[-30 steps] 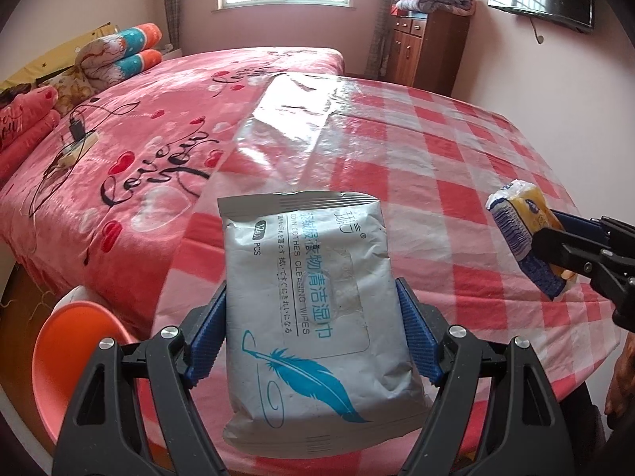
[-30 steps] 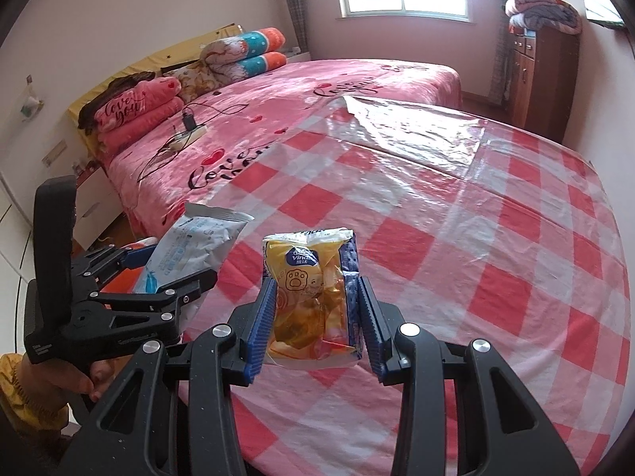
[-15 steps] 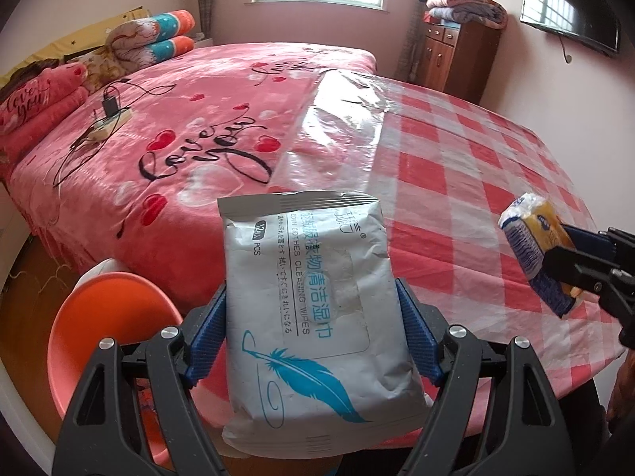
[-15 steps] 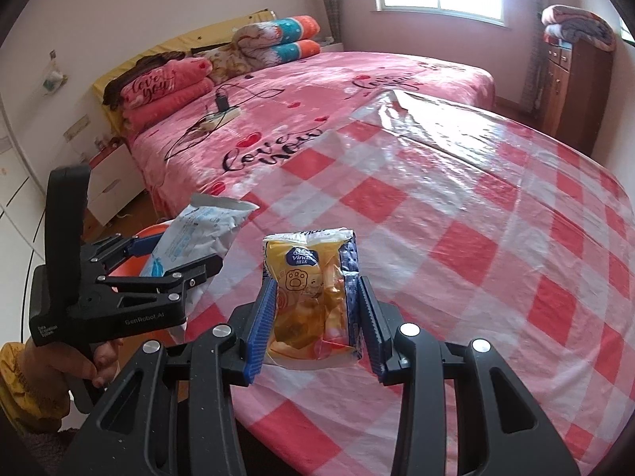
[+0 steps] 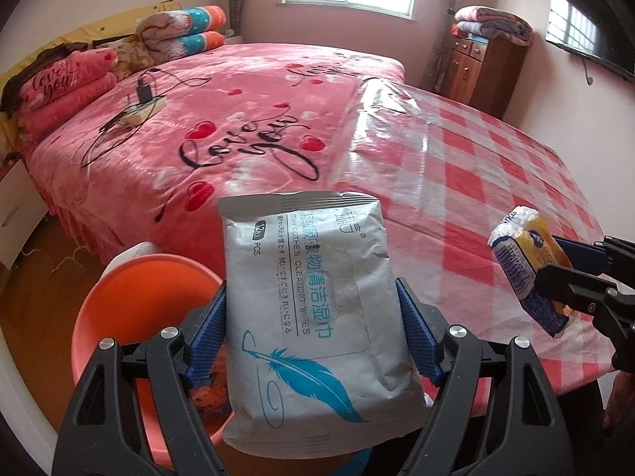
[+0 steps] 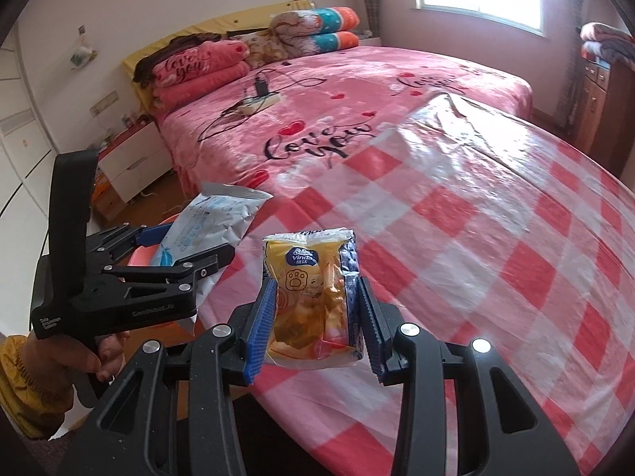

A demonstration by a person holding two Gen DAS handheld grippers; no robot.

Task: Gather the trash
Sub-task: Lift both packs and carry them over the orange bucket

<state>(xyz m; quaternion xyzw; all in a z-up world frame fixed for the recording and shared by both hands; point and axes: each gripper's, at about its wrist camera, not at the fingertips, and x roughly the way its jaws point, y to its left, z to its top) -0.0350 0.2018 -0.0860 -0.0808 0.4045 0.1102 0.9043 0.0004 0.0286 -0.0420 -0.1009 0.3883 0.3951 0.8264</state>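
My left gripper (image 5: 313, 341) is shut on a white wet-wipes pack (image 5: 313, 317) with a blue feather print, held over the rim of an orange bin (image 5: 131, 289) on the floor. My right gripper (image 6: 313, 317) is shut on a yellow tissue packet (image 6: 313, 297), held above the near edge of the red-checked table (image 6: 496, 238). The left gripper with the wipes pack (image 6: 206, 230) shows at the left of the right wrist view. The tissue packet (image 5: 528, 261) shows at the right of the left wrist view.
A pink bed (image 5: 218, 119) with a power strip (image 5: 139, 115) and folded blankets (image 5: 67, 91) lies beyond the bin. A wooden cabinet (image 5: 488, 63) stands by the far wall. A white nightstand (image 6: 135, 162) is at the left.
Both grippers have swung left with their loads. The wipes pack has moved from above the table to over the orange bin. The tissue packet has moved to the table's near edge.
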